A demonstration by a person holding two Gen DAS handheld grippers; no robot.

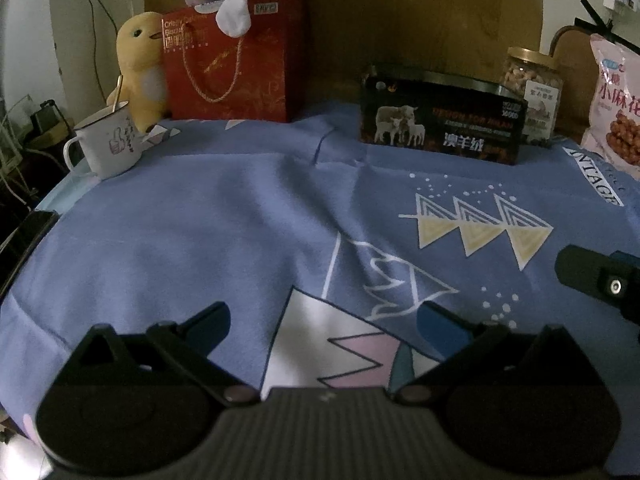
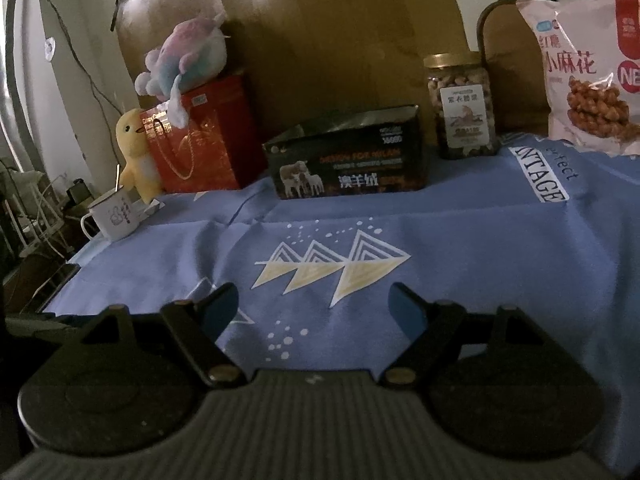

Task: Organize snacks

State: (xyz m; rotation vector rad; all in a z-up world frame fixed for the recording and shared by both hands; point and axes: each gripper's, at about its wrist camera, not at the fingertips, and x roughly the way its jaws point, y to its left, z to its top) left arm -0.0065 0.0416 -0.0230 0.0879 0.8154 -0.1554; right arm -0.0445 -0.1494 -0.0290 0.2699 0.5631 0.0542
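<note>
Both grippers, left gripper (image 1: 324, 320) and right gripper (image 2: 314, 306), hang spread and empty; reaching the far jar (image 2: 464, 108) could topple the leaning snack bag (image 2: 588, 76).

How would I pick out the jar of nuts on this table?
Look along the back edge of the blue tablecloth, right of the black box with sheep. The jar stands upright between that box and the pink snack bag. It alone is clear, with a gold lid.

Dim room, pale wall (image 2: 84, 20), brown board (image 2: 340, 32) — blue patterned cloth (image 2: 460, 240)
</note>
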